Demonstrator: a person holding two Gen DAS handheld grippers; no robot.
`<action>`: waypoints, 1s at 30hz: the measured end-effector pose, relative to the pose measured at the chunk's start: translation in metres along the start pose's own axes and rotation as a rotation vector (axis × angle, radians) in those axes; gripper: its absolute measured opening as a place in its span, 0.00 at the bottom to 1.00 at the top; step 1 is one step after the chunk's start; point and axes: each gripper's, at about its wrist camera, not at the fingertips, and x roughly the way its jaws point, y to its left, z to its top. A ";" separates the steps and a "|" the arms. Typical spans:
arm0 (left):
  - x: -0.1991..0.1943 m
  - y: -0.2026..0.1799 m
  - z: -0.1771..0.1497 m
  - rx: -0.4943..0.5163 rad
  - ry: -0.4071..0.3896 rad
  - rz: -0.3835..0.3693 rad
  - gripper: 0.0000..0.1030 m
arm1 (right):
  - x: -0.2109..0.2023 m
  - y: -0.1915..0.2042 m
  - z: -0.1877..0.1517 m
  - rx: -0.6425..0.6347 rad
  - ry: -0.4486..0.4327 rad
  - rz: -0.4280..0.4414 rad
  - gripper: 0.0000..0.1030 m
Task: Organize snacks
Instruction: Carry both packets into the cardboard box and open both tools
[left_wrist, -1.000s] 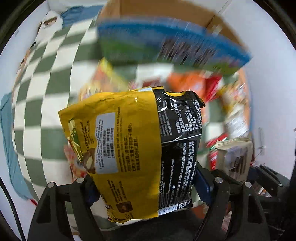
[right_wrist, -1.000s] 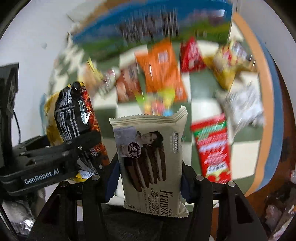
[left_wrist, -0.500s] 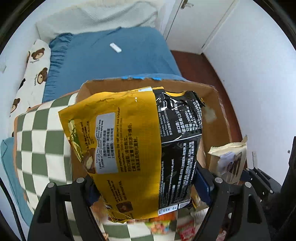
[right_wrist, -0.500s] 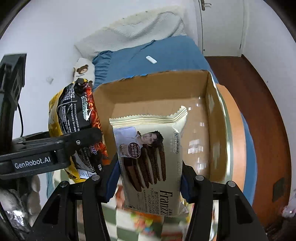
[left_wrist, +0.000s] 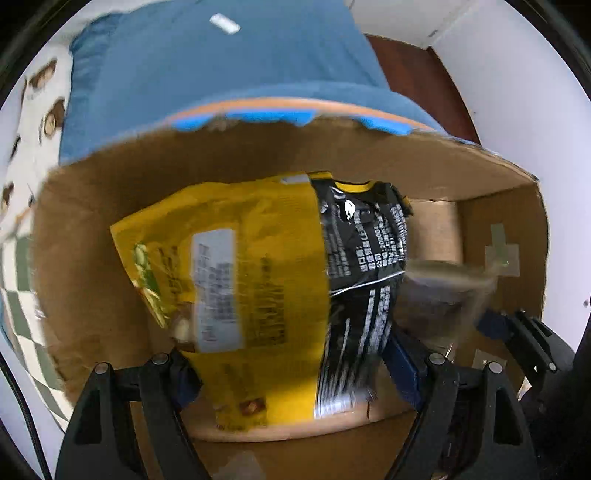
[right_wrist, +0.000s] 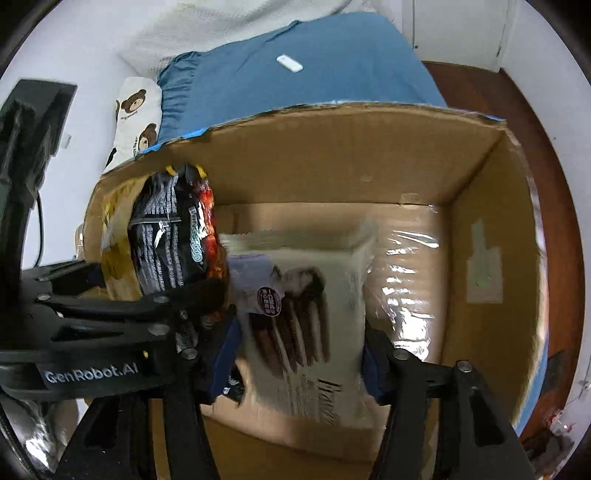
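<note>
Both snacks over the cardboard box (right_wrist: 480, 177)

Your left tool (left_wrist: 291, 373) clamps the yellow bag (left_wrist: 240, 280); your right tool (right_wrist: 299, 350) has just been opening, the blurred wafer pack (right_wrist: 306, 302) seemingly loose between its pads.

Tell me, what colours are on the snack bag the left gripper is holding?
Yellow and black snack bag; the left wrist view shows it best.

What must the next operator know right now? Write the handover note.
Left gripper: shut on the yellow-and-black foil snack bag, held over the open brown cardboard box.
Right gripper: jaws have just been opening; the cream wafer-stick packet is between them, blurred, apparently slipping free over the box floor.
Done: both snacks are at the box.
Left: release the bag, confirm the packet lands inside, withdraw both grippers. Other snacks are out of view.
</note>
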 end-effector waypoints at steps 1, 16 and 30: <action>0.001 0.003 -0.003 -0.005 -0.012 -0.004 0.79 | 0.005 -0.003 0.003 -0.001 0.013 0.005 0.77; -0.026 0.035 -0.046 -0.050 -0.122 0.052 0.91 | 0.000 -0.017 -0.023 0.021 0.064 -0.079 0.96; -0.097 0.018 -0.128 -0.020 -0.382 0.127 0.91 | -0.093 0.016 -0.081 -0.010 -0.124 -0.162 0.96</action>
